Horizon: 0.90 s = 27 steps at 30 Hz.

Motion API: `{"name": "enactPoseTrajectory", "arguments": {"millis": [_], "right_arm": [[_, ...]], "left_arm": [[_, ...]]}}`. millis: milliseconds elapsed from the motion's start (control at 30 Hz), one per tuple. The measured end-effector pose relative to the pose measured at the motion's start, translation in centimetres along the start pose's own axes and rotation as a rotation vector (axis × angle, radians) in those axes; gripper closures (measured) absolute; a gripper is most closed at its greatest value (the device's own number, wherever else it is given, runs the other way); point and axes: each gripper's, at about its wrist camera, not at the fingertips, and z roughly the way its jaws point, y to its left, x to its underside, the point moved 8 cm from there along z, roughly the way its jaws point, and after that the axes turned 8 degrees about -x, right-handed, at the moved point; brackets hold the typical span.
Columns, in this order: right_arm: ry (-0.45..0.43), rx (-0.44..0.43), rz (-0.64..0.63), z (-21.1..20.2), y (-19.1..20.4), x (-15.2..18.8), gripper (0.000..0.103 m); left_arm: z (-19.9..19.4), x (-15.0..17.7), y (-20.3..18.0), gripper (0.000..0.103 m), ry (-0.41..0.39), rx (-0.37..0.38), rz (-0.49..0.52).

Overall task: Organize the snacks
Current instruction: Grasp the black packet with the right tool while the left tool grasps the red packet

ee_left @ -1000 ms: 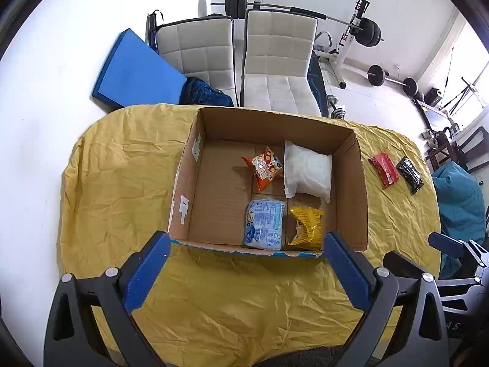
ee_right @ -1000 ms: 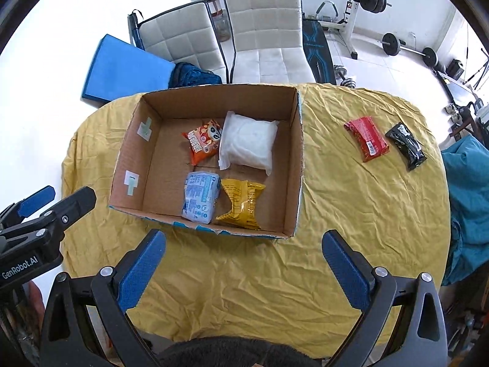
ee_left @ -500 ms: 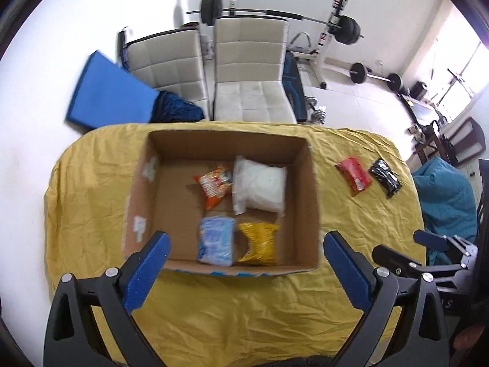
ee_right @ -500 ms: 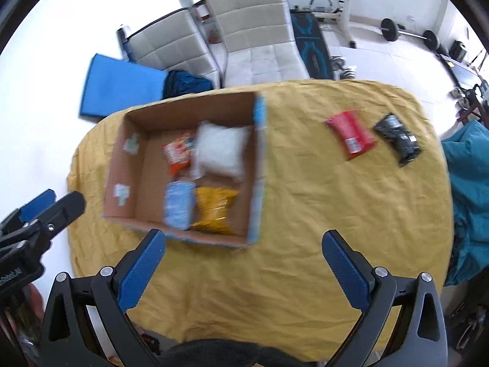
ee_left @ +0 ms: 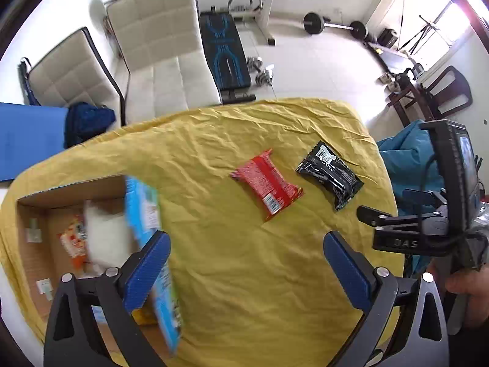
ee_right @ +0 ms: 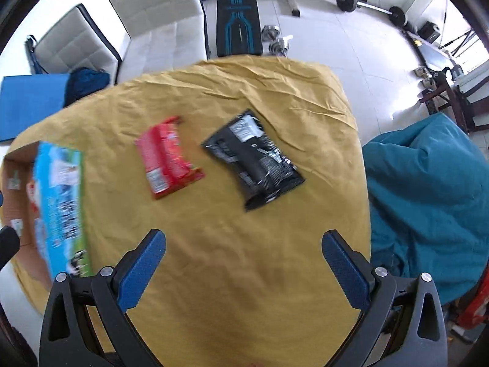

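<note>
Both grippers up over the yellow tablecloth [ee_left: 244, 275], neither carrying anything. My left gripper [ee_left: 246, 263] has its jaws spread wide, blue pads [ee_left: 146, 270] apart with only cloth between them. My right gripper [ee_right: 243, 264] is the same: jaws released, nothing between the fingers. In the left wrist view I also catch the right gripper from the side at the right edge, with a bit of the person's hand [ee_left: 467, 290] on its handle. 2 snacks are loose on the cloth: a red snack packet [ee_left: 267, 185] and a black snack packet [ee_left: 331, 176], lying side by side, near each other but not touching, the black one closer to the table's right edge. From the right wrist view both sit ahead of the open fingers, well clear of them, the red packet left of centre and the black one about centre. The cardboard box [ee_left: 33, 202] sits at the left end of the table; its outer wall nearest the packets shows blue and green print [ee_right: 59, 208]. Inside I make out a white bag [ee_left: 105, 238] and an orange snack packet [ee_left: 71, 246], and a sliver of yellow packet [ee_left: 143, 316] behind the left finger; that corner is motion-blurred, so I cannot tell more. Past the table: 2 white padded chairs [ee_left: 159, 46], a weight bench [ee_left: 224, 49], barbells on the floor, a teal cloth heap [ee_right: 428, 198] at right.
</note>
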Motion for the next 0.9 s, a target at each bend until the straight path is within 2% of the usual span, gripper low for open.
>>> {"name": "enactPoseTrajectory", "arguments": {"millis": [100,167,233,300,333,400,500,600,733,800,867,900], "right_arm": [[0.069,-0.005,-0.005,4.8,-2.5,-2.9,0.002],[0.104,-0.012,-0.015,7.9,-3.4,-4.6,0.004],[0.143,-0.025,-0.039,10.6,-3.7,-5.8,0.01],[0.201,-0.025,-0.071,13.2,-3.7,-6.4,0.027],[0.221,-0.018,-0.08,14.0,-3.8,-6.5,0.032],[0.237,0.024,-0.105,15.1,-4.0,-6.7,0.038],[0.217,0.034,-0.047,14.5,-4.7,-6.8,0.045],[0.177,0.048,0.043,13.0,-5.6,-6.4,0.047],[0.149,0.011,0.145,12.6,-6.6,-5.8,0.045],[0.185,-0.015,0.153,13.3,-6.9,-5.7,0.043],[0.223,-0.045,0.128,13.6,-6.9,-5.5,0.043],[0.226,-0.06,0.116,13.3,-6.9,-5.4,0.042]], "left_arm": [[4.3,-1.3,-1.3,0.019,0.085,0.018,-0.049],[6.8,-2.1,-1.7,0.043,0.131,-0.001,-0.066],[8.8,-2.4,-1.8,0.043,0.168,-0.025,-0.07],[10.7,-2.2,-2.1,0.043,0.206,-0.012,-0.079],[11.7,-2.0,-2.3,0.041,0.241,0.006,-0.09],[13.4,-1.9,-2.5,0.041,0.3,0.035,-0.129],[15.2,-2.0,-2.7,0.041,0.352,0.089,-0.204],[17.0,-2.3,-3.3,0.041,0.408,0.135,-0.27],[19.7,-2.5,-4.2,0.041,0.459,0.108,-0.272],[20.2,-2.6,-4.5,0.042,0.451,0.08,-0.243],[19.8,-2.6,-4.5,0.053,0.407,0.039,-0.185],[19.5,-2.3,-4.7,0.053,0.392,0.026,-0.139]]}}
